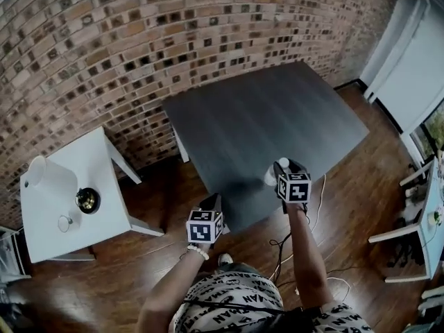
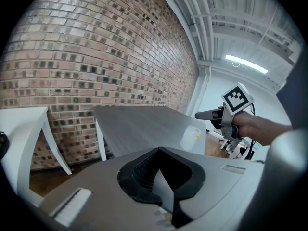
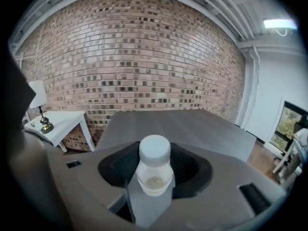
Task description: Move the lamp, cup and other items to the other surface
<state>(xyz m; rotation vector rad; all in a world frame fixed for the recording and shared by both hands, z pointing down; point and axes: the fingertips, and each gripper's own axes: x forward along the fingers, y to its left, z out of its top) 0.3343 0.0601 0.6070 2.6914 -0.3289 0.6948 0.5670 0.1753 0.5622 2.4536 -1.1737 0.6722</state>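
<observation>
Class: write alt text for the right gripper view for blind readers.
A small clear plastic bottle with a white cap is gripped between the fingers of the right gripper, before a dark grey table and brick wall.

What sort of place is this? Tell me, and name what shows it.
Probably a loft-style room or studio indoors: an exposed brick wall, a wooden plank floor, and plain furniture, a dark table and a white side table carrying a lamp.
</observation>
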